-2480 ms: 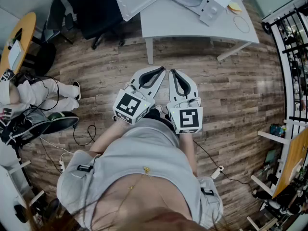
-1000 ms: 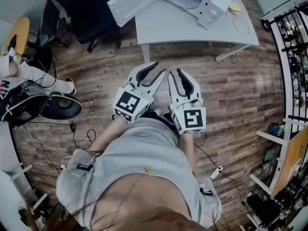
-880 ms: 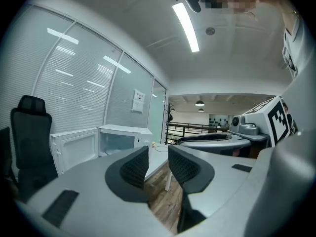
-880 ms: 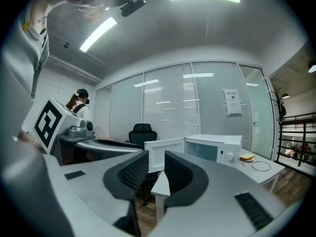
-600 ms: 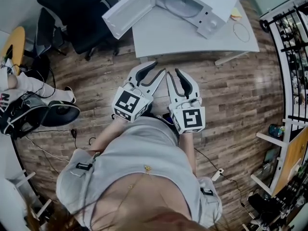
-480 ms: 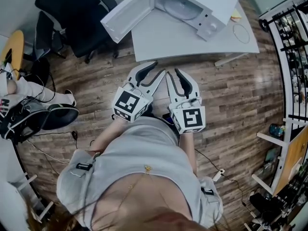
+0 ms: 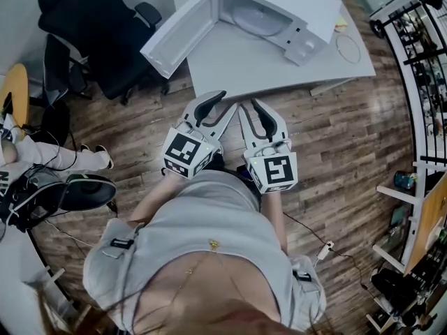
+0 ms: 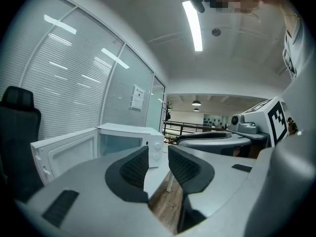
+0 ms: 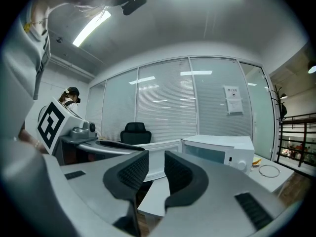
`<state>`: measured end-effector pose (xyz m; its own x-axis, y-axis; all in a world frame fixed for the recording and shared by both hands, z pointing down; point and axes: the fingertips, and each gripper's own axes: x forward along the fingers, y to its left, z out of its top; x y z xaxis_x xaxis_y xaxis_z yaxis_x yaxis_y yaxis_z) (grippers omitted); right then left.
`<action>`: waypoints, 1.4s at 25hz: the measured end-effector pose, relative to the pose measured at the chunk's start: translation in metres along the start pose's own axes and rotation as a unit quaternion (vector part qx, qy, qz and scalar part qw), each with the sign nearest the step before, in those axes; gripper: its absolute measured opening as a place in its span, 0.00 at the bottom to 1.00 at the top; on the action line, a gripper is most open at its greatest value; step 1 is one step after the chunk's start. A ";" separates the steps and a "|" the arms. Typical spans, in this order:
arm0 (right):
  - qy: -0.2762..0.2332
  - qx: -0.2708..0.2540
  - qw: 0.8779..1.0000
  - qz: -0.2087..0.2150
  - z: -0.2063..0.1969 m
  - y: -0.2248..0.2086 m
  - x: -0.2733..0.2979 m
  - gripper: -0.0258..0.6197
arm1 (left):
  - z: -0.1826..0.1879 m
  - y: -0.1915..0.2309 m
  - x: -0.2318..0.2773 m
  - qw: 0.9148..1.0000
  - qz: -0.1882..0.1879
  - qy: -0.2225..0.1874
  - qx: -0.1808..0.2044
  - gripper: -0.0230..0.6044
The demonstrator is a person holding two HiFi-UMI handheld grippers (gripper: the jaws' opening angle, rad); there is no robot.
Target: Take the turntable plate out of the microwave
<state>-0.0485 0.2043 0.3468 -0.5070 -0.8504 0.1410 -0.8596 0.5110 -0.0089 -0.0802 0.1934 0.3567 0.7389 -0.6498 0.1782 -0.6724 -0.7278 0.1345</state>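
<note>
The white microwave [image 7: 279, 9] stands on a grey table [image 7: 265, 65] with its door [image 7: 178, 30] swung wide to the left. The pale round turntable plate [image 7: 255, 21] lies inside the cavity. Both grippers are held side by side at waist height, short of the table's near edge. My left gripper [image 7: 223, 103] and right gripper [image 7: 253, 107] each show a narrow gap between the pads with nothing in it. In the left gripper view the microwave [image 8: 131, 137] lies ahead beyond the left gripper [image 8: 158, 164]. The right gripper [image 9: 155, 169] faces the microwave [image 9: 219, 152] too.
A black office chair [image 7: 105, 33] stands left of the table, beside the open door. A thin ring [image 7: 347, 47] and a yellow item [image 7: 340, 23] lie on the table right of the microwave. A person sits at far left [image 7: 28, 159]. Shelving [image 7: 419, 82] lines the right.
The table and microwave have come nearer and lower in the head view as I walk toward them. Both grippers travel along, side by side, jaws unchanged.
</note>
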 end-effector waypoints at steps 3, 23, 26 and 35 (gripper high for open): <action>0.001 -0.001 1.000 -0.007 0.000 0.003 0.008 0.20 | -0.002 0.008 -0.001 1.000 -0.011 0.004 0.000 0.23; 0.012 0.007 1.000 -0.011 0.000 -0.014 0.036 0.19 | -0.002 0.037 0.022 1.000 -0.007 0.011 -0.016 0.24; 0.012 0.008 1.000 -0.003 0.001 -0.029 0.045 0.19 | 0.001 0.041 0.038 1.000 -0.001 0.012 -0.016 0.24; 0.002 0.012 1.000 0.012 0.009 -0.090 0.080 0.19 | 0.017 0.060 0.105 1.000 0.011 0.018 -0.014 0.24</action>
<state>-0.0125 0.0890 0.3501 -0.5274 -0.8372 0.1450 -0.8483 0.5283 -0.0356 -0.0425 0.0779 0.3672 0.7229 -0.6565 0.2155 -0.6893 -0.7073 0.1572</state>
